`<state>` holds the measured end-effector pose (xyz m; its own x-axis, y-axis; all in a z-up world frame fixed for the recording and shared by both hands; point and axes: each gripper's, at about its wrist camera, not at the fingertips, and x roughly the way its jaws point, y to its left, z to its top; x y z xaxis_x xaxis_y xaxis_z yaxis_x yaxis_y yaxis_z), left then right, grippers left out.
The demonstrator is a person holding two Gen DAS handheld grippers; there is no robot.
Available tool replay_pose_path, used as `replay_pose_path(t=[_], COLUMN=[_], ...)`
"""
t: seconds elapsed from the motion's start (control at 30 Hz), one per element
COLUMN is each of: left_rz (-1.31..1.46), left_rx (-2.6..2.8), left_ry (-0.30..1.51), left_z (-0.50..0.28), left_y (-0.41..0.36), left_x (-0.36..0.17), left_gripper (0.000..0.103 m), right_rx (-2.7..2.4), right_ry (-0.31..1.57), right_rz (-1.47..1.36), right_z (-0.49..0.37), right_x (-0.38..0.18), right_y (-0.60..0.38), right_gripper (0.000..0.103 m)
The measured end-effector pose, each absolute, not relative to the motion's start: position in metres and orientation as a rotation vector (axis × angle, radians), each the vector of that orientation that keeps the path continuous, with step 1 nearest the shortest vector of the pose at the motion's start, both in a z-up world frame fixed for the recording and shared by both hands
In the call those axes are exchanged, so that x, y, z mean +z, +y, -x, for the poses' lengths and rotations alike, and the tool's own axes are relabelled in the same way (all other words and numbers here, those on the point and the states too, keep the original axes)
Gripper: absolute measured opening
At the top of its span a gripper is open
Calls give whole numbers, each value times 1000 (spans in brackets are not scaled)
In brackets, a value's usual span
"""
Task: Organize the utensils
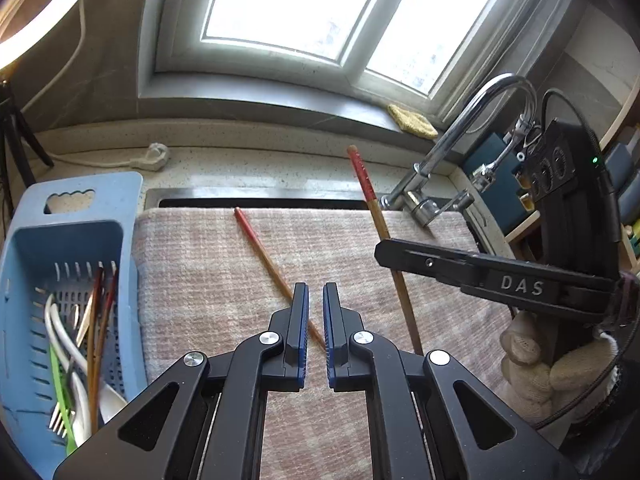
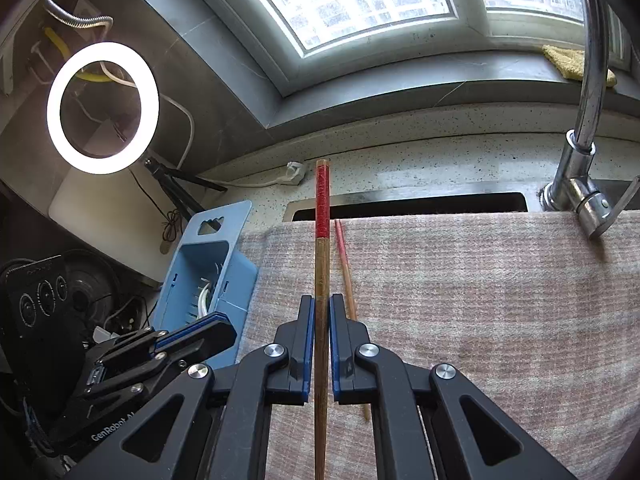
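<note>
Chopstick [image 2: 321,280] with a red end sits clamped in your right gripper [image 2: 320,320], raised above the checked cloth [image 2: 480,300]. Your left gripper [image 1: 315,308] is closed on nothing; a second chopstick [image 1: 272,264] lies on the cloth beside the blue basket [image 1: 24,260].

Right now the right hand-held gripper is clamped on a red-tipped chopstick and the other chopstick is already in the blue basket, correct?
Not quite. The right hand-held gripper does clamp the red-tipped chopstick, but the other chopstick lies on the checked cloth, not in the blue basket, as the left wrist view shows.
</note>
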<state>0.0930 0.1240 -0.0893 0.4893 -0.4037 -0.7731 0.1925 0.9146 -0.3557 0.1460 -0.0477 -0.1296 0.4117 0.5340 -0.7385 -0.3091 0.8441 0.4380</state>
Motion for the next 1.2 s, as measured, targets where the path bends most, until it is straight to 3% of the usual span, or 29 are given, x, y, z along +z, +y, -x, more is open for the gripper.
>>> replay_pose_path(t=[0.07, 0.13, 0.17, 0.67, 1.2], left_rz=[228, 220, 209, 112, 12], left_rx=[-346, -327, -313, -195, -166], left_ry=[1030, 1063, 1078, 1212, 1208], left_z=[-98, -105, -108, -158, -162], left_y=[116, 109, 105, 77, 66], left_x=[-101, -113, -119, -167, -186], left_gripper=[6, 19, 20, 20, 16], right_rx=[523, 507, 500, 442, 452], right_ry=[1022, 1030, 1039, 1073, 1079], right_rz=[-254, -257, -261, -307, -361], right_z=[-147, -146, -147, -145, -151], right_x=[-134, -140, -144, -171, -176], right_y=[-55, -63, -68, -125, -147], right_gripper=[6, 6, 6, 6, 6])
